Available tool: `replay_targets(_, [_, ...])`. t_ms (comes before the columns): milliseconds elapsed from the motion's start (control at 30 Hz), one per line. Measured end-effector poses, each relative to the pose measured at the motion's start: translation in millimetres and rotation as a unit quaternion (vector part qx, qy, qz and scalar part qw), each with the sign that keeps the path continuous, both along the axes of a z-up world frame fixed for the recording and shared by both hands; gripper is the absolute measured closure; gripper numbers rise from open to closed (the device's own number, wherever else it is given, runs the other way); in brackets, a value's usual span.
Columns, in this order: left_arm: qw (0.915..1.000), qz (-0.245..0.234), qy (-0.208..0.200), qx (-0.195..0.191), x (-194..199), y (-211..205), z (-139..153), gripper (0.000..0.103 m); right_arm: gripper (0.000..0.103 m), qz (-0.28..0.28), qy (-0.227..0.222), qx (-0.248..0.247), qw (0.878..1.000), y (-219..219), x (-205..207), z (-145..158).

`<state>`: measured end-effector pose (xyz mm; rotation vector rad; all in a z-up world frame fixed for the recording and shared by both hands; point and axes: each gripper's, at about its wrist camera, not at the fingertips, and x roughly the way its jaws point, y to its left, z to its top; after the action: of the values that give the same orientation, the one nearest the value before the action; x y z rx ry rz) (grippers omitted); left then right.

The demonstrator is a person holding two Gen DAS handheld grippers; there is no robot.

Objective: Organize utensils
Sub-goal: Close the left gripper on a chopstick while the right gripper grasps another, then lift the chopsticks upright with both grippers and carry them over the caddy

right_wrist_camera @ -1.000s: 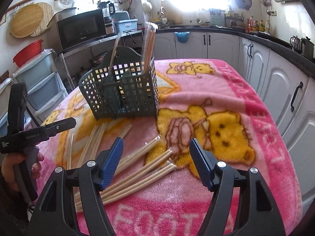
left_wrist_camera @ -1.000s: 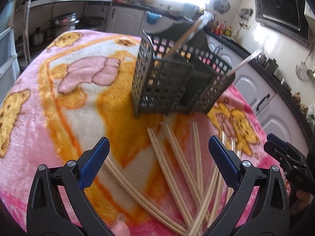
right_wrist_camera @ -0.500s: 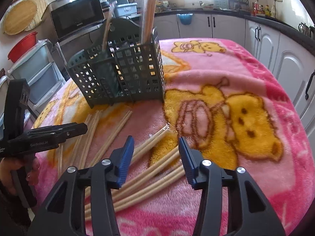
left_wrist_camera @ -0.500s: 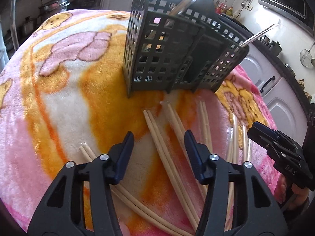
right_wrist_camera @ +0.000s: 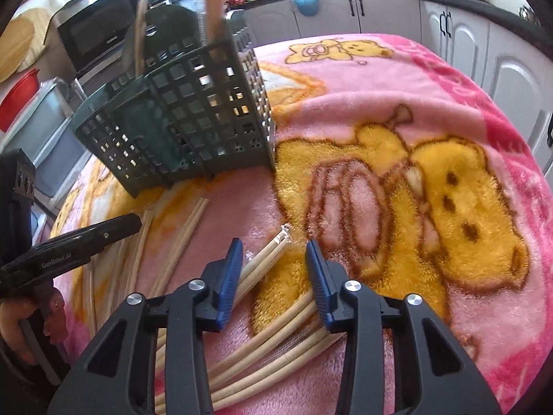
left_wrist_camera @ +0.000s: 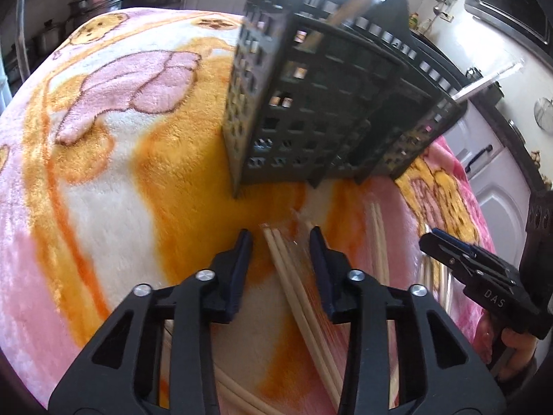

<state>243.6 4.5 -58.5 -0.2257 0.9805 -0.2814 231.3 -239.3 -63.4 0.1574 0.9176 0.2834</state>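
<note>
Pale wooden chopsticks, several in clear plastic sleeves, lie scattered on a pink and orange cartoon-bear blanket (right_wrist_camera: 397, 79) in front of a dark grey perforated utensil caddy (right_wrist_camera: 193, 121). The caddy stands upright on the blanket, and a few chopsticks (right_wrist_camera: 212, 3) already rise out of its compartments; which compartment each sits in cannot be told.

One sleeved pair of chopsticks (left_wrist_camera: 293, 276) runs lengthwise between the fingers of the left gripper (left_wrist_camera: 280, 238), its tip just ahead of them and near the caddy's base. The fingers stand spread on either side of the pair, with a gap to each.

Another sleeved pair (right_wrist_camera: 268, 254) lies slantwise between the fingers of the right gripper (right_wrist_camera: 273, 247), tip pointing toward the caddy. These fingers are also spread; the left one lies over or just beside the pair, though contact cannot be confirmed. More chopsticks (right_wrist_camera: 293, 342) pass under the gripper's body, nearer the camera.

Behind the table are white kitchen cabinets (right_wrist_camera: 459, 34) and a microwave (right_wrist_camera: 96, 31).
</note>
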Motion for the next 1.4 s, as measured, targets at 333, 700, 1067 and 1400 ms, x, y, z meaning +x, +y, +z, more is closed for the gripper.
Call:
replay_targets(333, [0.9997, 0.012, 0.007, -0.019, 7, 17, -3, 0.092, 0.088, -0.023, 0.012, 0.017, 1.0, -12, 15, -1])
replay_targets(700, [0.9988, 0.021, -0.007, -0.043, 6, 33, 9, 0.099, 0.093, -0.026, -0.034, 0.049, 0.998, -26, 13, 32])
replay_targets(1067, [0.9934, 0.011, -0.087, -0.074, -22, 53, 73, 0.1, 0.095, 0.014, -0.093, 0.069, 0.993, -15, -6, 86])
replay_targets(1400, [0.9844, -0.003, -0.157, -0.079, -39, 38, 129, 0.101, 0.097, 0.049, -0.158, 0.059, 0.984, 1, -31, 138])
